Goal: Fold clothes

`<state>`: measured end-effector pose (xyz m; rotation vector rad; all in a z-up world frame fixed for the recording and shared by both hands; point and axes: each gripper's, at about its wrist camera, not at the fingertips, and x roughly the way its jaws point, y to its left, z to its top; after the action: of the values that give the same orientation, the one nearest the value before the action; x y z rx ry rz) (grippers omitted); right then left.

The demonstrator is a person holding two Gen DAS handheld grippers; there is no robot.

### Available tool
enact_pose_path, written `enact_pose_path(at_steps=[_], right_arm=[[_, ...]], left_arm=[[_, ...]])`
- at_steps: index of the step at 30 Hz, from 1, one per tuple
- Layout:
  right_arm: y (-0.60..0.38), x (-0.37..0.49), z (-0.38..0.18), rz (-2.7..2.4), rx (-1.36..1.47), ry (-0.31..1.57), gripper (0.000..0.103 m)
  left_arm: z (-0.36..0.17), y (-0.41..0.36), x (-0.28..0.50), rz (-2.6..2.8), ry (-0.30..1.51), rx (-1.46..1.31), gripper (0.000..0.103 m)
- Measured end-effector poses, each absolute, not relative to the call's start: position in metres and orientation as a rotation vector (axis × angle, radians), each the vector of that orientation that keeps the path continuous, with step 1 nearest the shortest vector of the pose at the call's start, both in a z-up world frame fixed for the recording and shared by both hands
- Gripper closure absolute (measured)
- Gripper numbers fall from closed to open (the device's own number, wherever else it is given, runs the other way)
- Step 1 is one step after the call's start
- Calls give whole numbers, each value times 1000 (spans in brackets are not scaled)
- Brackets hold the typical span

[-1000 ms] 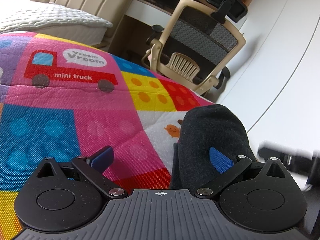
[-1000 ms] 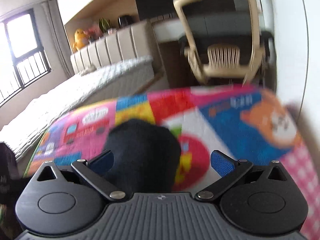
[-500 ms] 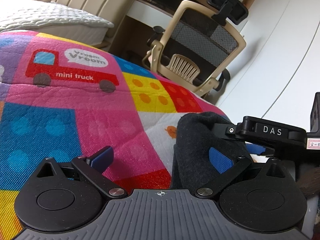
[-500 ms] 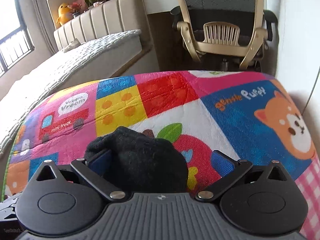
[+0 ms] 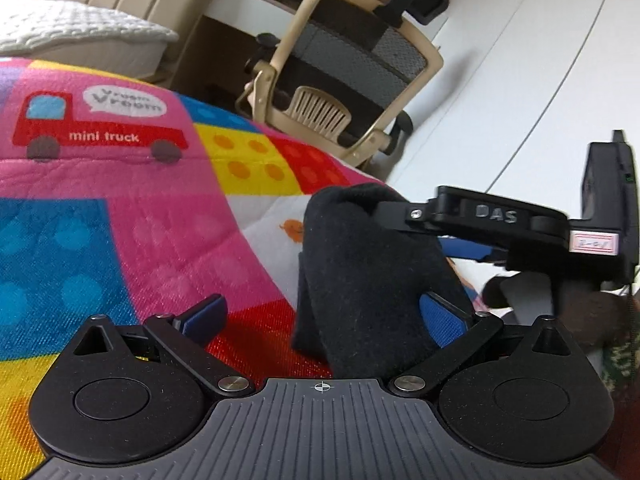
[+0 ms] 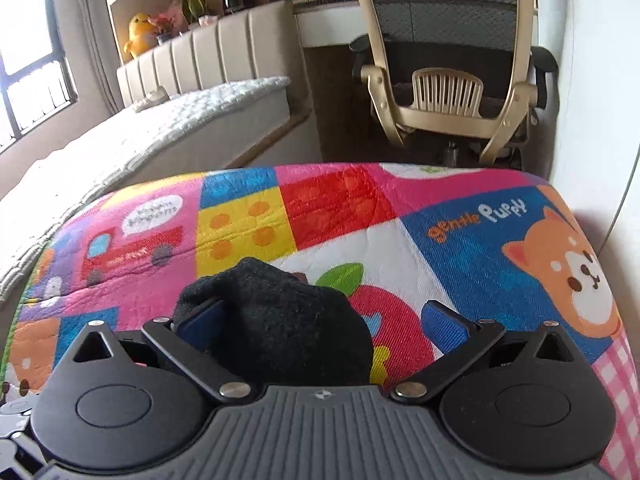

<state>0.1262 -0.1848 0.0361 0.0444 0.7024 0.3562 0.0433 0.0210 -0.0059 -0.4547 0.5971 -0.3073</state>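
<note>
Fingers (image 5: 442, 318) of the left gripper (image 5: 324, 316) are standing wide apart; the black garment (image 5: 360, 272) is lying against the right one, its long axis running away from the camera over the quilt (image 5: 120, 220). To its left the quilt is lying bare. The right gripper (image 5: 472, 220) is reaching in over the garment's far end.

Right-wrist view: the right gripper (image 6: 322, 320) is spread open, the garment (image 6: 280, 312) bunched against its left finger (image 6: 200, 318), with bare quilt (image 6: 460, 240) running to the far edge.
</note>
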Motion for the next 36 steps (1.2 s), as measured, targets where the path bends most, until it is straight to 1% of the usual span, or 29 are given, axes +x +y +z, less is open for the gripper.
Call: enact_pose_path(at_steps=[12,15,17,18,21,25,28,33,36], right_arm=[[-213,94,57,399,119,716,0],[-216,91,54,450,157,787,0],[-202,96,36,392,60,861,0],[-200,96,29,402,60,845,0],[-199,99,30,411,78,844,0],[-183,90,49,374,-61,727,0],[-175,101,54,328,-96,676,0],[-155,131,38,266,-170,686,0],[-149,132,37,258,-221,671,0]], left_arm=[[-9,24,44,-317,603,-481,0],[-9,24,44,-317,603,-480,0],[-9,23,45,-316,604,-479,0],[-9,23,45,-311,607,-473,0],[-9,22,45,-296,606,-469,0],[-9,22,45,-300,604,-470,0],[-9,23,44,-301,604,-471,0],[-9,24,44,-301,603,-473,0],[-10,25,44,-299,603,-484,0]])
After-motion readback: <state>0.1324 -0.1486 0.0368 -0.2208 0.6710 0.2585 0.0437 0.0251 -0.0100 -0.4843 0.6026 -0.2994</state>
